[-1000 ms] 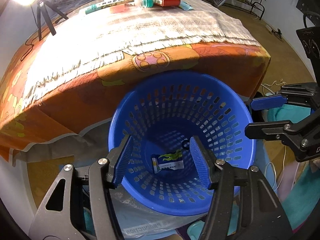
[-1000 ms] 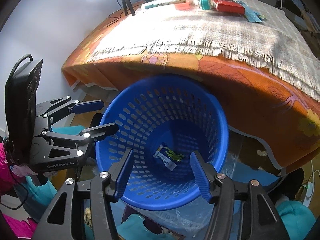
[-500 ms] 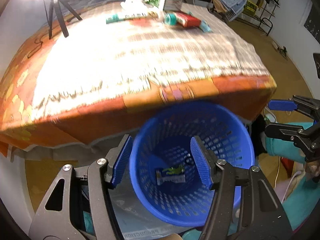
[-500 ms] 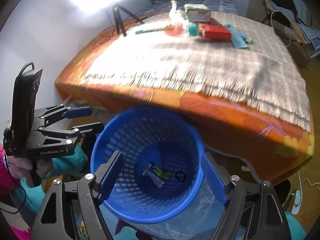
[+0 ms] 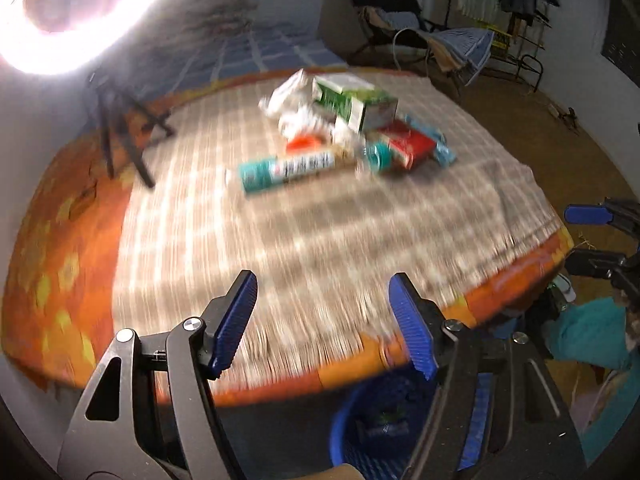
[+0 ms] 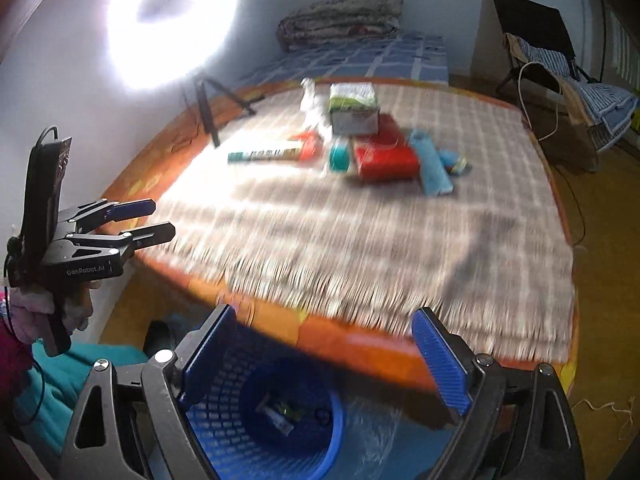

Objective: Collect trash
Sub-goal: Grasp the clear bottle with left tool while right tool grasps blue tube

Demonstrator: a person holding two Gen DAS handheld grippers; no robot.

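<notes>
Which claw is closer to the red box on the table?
Neither clearly: it looks about even. The left gripper and the right gripper, both empty with jaws opening, hang over the table's near edge, well short of the red box among the trash.

A table (image 6: pixel 328 344) draped in an orange patterned cover carries a fringed checked cloth (image 6: pixel 360 232) over most of its top. Clustered at the far side of the cloth lie a long teal-and-white tube box (image 5: pixel 286 170), a green-and-white carton (image 5: pixel 356 102), a red box (image 5: pixel 410 145), crumpled white wrapping (image 5: pixel 290 98) and a light-blue packet (image 6: pixel 434 168). A black tripod (image 5: pixel 120 124) stands on the orange cover near the left edge.
</notes>
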